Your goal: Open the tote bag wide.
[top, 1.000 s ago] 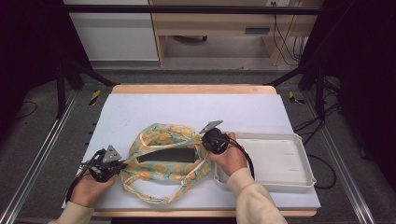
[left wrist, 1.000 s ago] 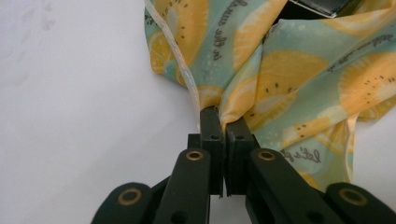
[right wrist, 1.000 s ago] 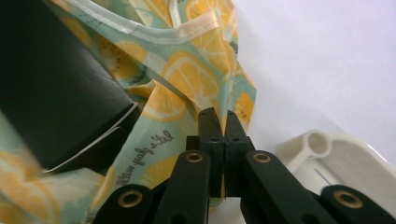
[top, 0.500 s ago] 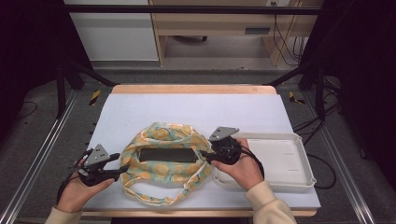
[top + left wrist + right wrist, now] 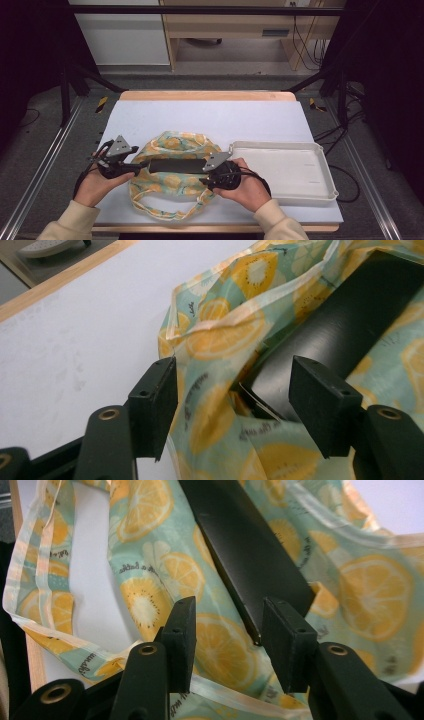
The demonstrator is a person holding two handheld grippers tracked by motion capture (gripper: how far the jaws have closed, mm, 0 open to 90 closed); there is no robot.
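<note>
A lemon-print cloth bag (image 5: 170, 142) lies on the white table mat (image 5: 215, 117) with a flat black board (image 5: 175, 165) resting in it. My left gripper (image 5: 142, 164) is at the board's left end. Its jaws (image 5: 235, 405) are open and have just been opening, with bag cloth (image 5: 220, 340) and the board's end (image 5: 325, 335) between them, unpressed. My right gripper (image 5: 202, 176) is at the board's right end. Its jaws (image 5: 232, 630) have just been closing and still stand apart, the board's corner (image 5: 250, 565) and cloth (image 5: 222, 652) lying between the pads.
A shallow white tray (image 5: 285, 170) sits at the right of the mat, close to the person's right hand. The bag's handle loop (image 5: 165, 212) trails toward the near table edge. Bare mat lies beyond the bag.
Both grippers, shut a second ago at the bag's sides, have opened. The left one rose and moved away from the near edge; the right one moved toward it, to the board's right end.
</note>
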